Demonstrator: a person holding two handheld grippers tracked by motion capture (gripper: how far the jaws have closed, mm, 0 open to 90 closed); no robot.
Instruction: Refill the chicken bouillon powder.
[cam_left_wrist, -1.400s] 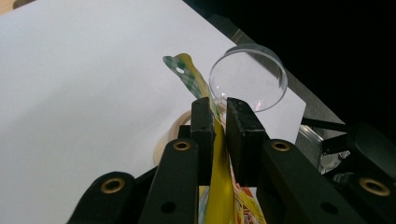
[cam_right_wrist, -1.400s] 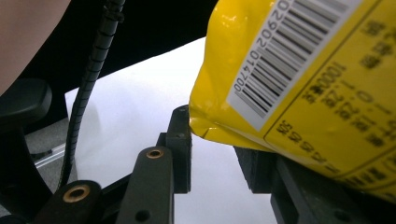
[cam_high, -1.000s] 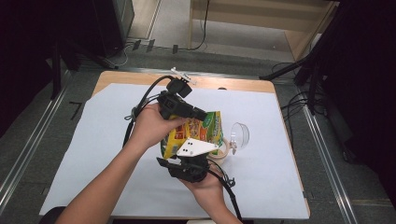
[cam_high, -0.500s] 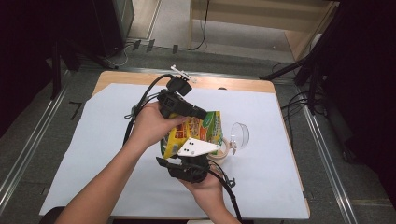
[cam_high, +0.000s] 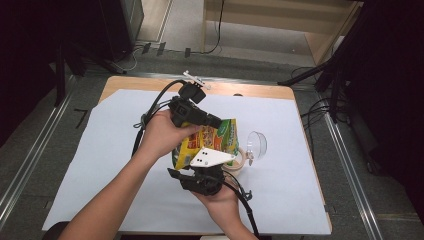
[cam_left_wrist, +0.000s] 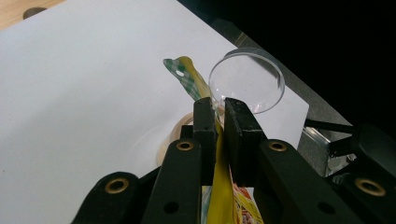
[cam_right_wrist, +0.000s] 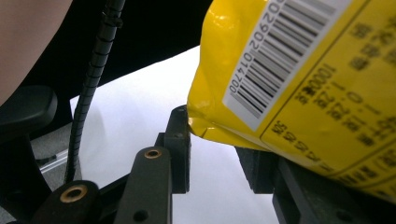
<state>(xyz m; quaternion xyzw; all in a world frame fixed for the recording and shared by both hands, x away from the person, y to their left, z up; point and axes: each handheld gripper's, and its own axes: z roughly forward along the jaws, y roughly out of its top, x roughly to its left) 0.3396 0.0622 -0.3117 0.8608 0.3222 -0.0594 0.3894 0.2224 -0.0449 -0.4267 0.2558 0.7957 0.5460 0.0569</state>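
My left gripper (cam_left_wrist: 216, 108) pinching the yellow snack bag's (cam_high: 207, 142) top edge, my right gripper (cam_right_wrist: 219, 154) clamping its lower corner, bag held above the white sheet (cam_high: 100, 150) mid-table, clear lid (cam_high: 256, 145) just right.

From my remote seat I saw a wooden table (cam_high: 260, 90) covered by a white sheet (cam_high: 100, 150), standing on grey floor (cam_high: 30, 155) between metal rails (cam_high: 350, 165), with cables (cam_high: 218, 35) trailing toward pale wooden furniture (cam_high: 280, 20) and dark equipment at both sides.
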